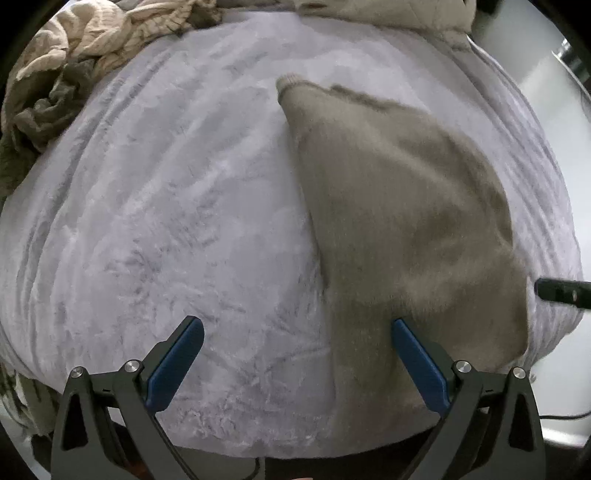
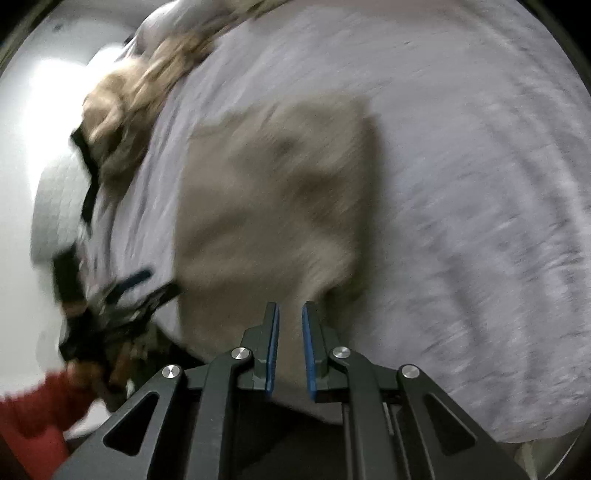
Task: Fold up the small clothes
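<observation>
A beige knit garment (image 1: 399, 206) lies spread on the pale grey fleece blanket (image 1: 166, 221), with one narrow cuffed end pointing to the far side. My left gripper (image 1: 295, 328) hovers wide open over the garment's near left edge, its right finger (image 1: 417, 362) above the cloth. The right gripper's dark tip (image 1: 561, 291) reaches in at the garment's right edge. In the blurred right wrist view the garment (image 2: 273, 192) narrows toward my right gripper (image 2: 290, 314), whose fingers stand close together with beige cloth between them.
A heap of cream and olive clothes (image 1: 74, 66) lies at the blanket's far left, and a tan quilted cloth (image 1: 388, 11) at the far edge. In the right wrist view, a hand with a red sleeve (image 2: 33, 402) holds the left gripper (image 2: 110, 295).
</observation>
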{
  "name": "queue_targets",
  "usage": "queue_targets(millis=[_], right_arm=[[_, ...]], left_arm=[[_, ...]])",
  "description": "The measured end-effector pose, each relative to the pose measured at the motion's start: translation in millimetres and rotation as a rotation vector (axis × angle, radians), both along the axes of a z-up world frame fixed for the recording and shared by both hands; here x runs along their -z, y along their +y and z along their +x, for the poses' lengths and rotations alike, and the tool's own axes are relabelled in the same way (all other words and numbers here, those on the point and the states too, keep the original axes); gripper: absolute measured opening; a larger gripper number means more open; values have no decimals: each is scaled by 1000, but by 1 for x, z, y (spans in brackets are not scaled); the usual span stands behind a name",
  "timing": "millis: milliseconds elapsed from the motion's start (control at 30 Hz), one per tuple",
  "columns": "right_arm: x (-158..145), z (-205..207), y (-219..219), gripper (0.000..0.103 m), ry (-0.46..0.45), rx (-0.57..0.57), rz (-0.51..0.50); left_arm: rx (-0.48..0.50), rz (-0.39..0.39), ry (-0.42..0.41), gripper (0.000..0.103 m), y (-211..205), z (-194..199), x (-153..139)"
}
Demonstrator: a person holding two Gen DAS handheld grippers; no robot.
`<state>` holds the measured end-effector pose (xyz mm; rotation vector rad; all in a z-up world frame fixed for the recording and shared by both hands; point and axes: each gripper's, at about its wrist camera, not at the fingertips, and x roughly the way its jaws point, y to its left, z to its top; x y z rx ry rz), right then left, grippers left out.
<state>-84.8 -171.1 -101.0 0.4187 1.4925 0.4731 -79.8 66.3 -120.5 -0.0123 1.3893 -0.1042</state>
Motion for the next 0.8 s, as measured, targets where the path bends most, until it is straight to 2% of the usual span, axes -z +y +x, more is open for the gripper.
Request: queue_targets(millis=[33, 100, 167, 200, 267, 433, 467, 600, 800], right_arm=[[6, -5, 9, 13, 11, -32, -1], [31, -15, 20, 12, 48, -75, -84], [50, -24, 17, 5, 54, -78, -120], [58, -26, 12, 0, 52, -60, -117], [64, -27, 1, 0, 65, -13, -71], [57, -29, -12, 0, 101, 18, -86], [52, -28, -14, 7, 106, 21, -112], [32, -24, -35, 7, 108, 59, -111], [17, -18, -36, 7, 95, 83, -148]], left_arm=[[9, 4, 6, 102, -3, -3, 5], [25, 16, 18, 102, -9, -9, 17], [26, 10, 41, 102, -10, -14, 28], [19, -2, 52, 102, -9, -15, 31], [-1, -26, 65, 102, -5, -17, 34], [7, -16, 59, 102, -6, -15, 30], [10, -8, 54, 102, -7, -16, 27], [7, -4, 49, 102, -8, -18, 18], [0, 12, 42, 102, -11, -18, 8]])
